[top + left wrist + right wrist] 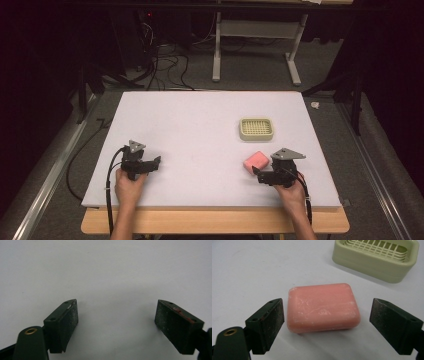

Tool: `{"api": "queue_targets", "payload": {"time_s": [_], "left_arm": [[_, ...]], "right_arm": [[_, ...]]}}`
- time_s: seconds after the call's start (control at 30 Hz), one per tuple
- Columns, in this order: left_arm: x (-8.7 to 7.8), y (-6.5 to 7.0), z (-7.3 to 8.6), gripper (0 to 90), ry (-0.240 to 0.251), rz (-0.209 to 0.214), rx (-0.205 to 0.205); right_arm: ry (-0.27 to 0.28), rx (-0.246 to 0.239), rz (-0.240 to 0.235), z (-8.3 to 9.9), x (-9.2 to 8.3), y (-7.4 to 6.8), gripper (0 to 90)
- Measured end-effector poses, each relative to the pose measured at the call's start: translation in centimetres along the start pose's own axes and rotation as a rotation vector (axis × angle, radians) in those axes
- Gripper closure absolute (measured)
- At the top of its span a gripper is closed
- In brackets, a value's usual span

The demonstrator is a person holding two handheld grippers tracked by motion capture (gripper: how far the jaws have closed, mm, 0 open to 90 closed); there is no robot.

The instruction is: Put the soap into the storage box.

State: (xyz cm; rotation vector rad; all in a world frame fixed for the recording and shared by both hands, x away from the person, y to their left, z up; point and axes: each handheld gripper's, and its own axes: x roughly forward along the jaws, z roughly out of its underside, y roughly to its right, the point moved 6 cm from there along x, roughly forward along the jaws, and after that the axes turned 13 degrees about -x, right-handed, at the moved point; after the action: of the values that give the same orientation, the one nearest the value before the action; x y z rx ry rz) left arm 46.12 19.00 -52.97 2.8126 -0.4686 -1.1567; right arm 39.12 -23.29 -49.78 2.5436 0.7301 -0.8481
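Soap bar (pixel 323 307), pink and rounded, lies flat on the white table (pixel 200 125) at the lower right of the high view, just ahead of the right gripper (pixel 327 322). In the right gripper view it sits at the centre of the frame, between the two spread jaws but touching neither; its long axis runs across the frame from jaw to jaw, so closing would pinch it by its short ends. That gripper is wide open and empty.

Beyond the bar, at the upper right of the right gripper view, stands a pale green soap dish (pixel 375 258) with a slotted grid, near but apart from the soap.

At the lower left of the high view, the left gripper (pixel 142 165) is well apart from the soap, its jaws also spread over bare table.

Behind the table are a grey floor, cables and a desk frame in a dark room.
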Motion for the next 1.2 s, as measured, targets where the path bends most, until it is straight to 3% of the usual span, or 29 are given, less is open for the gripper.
{"api": "queue_targets", "payload": {"time_s": [0.5,0.87,1.2], "left_arm": [[0.0,0.0,0.0,19.5,0.000,0.000,-0.001],[0.0,0.0,0.0,19.5,0.000,0.000,-0.001],[0.0,0.0,0.0,19.5,0.001,0.001,-0.001]], "right_arm": [[-0.022,-0.040,-0.004,-1.1,1.6,-0.1,12.9],[-0.065,-0.047,-0.031,-0.6,3.1,-0.2,12.4],[-0.077,-0.055,-0.020,-0.4,3.6,-0.4,12.4]]}}
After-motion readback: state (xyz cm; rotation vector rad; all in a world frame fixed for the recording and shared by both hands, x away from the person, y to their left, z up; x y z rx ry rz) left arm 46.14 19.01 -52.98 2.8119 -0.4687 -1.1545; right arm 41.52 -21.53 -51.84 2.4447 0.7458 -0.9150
